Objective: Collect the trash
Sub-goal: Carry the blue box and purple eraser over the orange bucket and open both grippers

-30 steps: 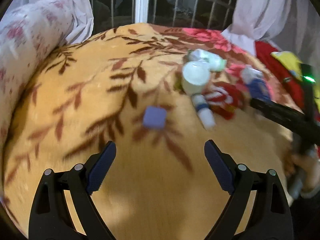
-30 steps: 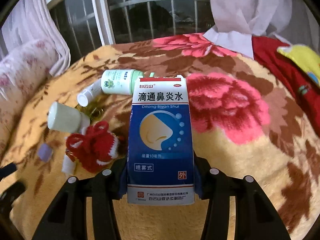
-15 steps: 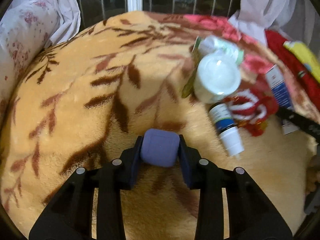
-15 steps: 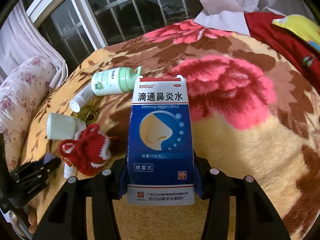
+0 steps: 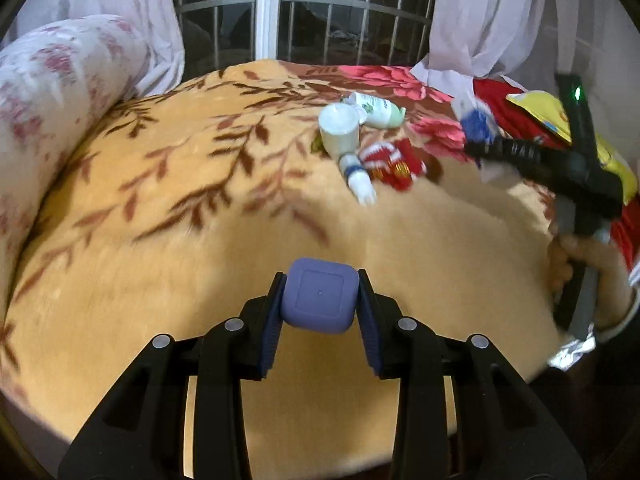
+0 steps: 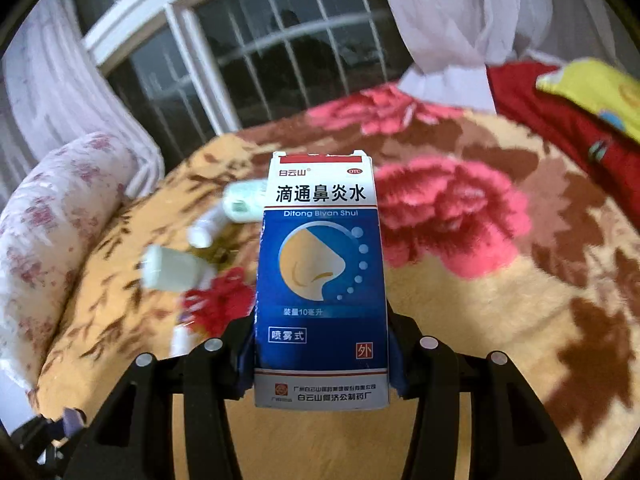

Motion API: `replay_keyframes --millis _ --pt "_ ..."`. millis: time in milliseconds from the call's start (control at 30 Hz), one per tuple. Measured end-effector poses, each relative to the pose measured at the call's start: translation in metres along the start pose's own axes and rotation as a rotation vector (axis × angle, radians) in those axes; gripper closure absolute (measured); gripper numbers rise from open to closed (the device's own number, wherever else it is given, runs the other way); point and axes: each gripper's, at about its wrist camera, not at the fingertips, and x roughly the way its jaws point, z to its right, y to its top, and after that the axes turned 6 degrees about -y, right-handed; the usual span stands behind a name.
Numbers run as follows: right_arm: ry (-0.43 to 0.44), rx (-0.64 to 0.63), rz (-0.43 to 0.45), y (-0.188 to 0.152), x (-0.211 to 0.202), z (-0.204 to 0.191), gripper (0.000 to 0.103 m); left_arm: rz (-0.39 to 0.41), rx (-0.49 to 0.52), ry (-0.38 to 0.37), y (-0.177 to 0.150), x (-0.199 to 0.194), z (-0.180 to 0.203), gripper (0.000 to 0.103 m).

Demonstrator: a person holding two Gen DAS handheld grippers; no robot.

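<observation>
Your left claw (image 5: 320,312) has just closed on the small purple case (image 5: 319,295), which a second ago lay loose on the bed (image 5: 168,208), so both hands now carry trash. Your right claw (image 6: 322,354) is clamped on the blue nasal-spray box (image 6: 322,280). White bottles (image 5: 340,132) and a red knitted piece (image 5: 390,160) remain on the floral blanket by the barred window (image 5: 272,12).
</observation>
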Motion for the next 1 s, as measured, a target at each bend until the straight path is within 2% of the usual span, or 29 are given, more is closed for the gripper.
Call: replay_keyframes --millis 233,400,500,567,633,767,867,1000 --pt "0.116 -0.083 0.05 -0.046 -0.103 -0.027 0.053 -0.03 -0.005 -0.021 -0.05 -0.038 0.002 0.069" --pt "0.162 -0.155 0.046 -0.106 -0.168 -0.041 0.053 -0.004 0.032 -0.055 -0.088 -0.068 0.01 0.069" --pt "0.187 -0.157 0.002 -0.148 -0.19 -0.044 0.053 -0.034 0.042 -0.048 -0.111 -0.071 0.013 0.069" --pt "0.197 -0.136 -0.04 -0.176 -0.195 -0.043 0.053 -0.075 0.032 -0.044 -0.126 -0.065 0.012 0.069" --pt "0.17 -0.129 -0.072 -0.2 -0.193 -0.044 0.053 -0.126 0.004 -0.062 -0.138 -0.055 0.013 0.069" --pt "0.095 -0.206 -0.145 -0.24 -0.174 -0.052 0.053 -0.193 0.009 -0.054 -0.152 -0.038 0.019 0.069" --pt "0.087 -0.204 -0.228 -0.261 -0.157 -0.053 0.053 -0.211 0.013 -0.038 -0.157 -0.032 0.021 0.069" --pt "0.083 -0.168 -0.279 -0.271 -0.146 -0.048 0.053 -0.229 0.005 -0.032 -0.163 -0.026 0.019 0.069"
